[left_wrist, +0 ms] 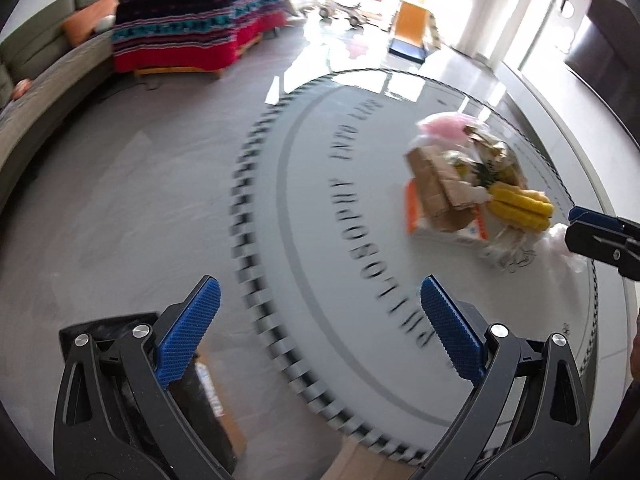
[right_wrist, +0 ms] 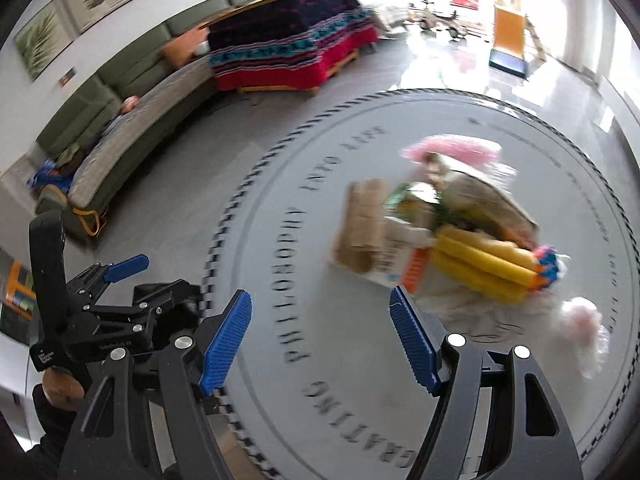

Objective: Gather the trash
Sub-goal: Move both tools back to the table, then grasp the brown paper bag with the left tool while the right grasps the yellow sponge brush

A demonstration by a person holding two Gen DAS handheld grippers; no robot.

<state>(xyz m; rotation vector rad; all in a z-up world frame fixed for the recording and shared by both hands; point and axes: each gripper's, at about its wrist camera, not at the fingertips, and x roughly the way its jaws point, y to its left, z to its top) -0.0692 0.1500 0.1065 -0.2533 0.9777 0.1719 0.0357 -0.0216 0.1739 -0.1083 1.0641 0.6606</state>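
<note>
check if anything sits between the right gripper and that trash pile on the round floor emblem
Nothing visible does. The right gripper has its jaws open and empty, and only bare grey floor emblem lies between it and the trash pile up and to the right.

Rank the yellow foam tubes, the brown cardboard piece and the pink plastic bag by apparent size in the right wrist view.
1. Yellow foam tubes and brown cardboard piece: look about alike, and blur smears their edges, so unranked.
2. Pink plastic bag: smallest showing, but farther back and partly hidden in the pile.
</note>
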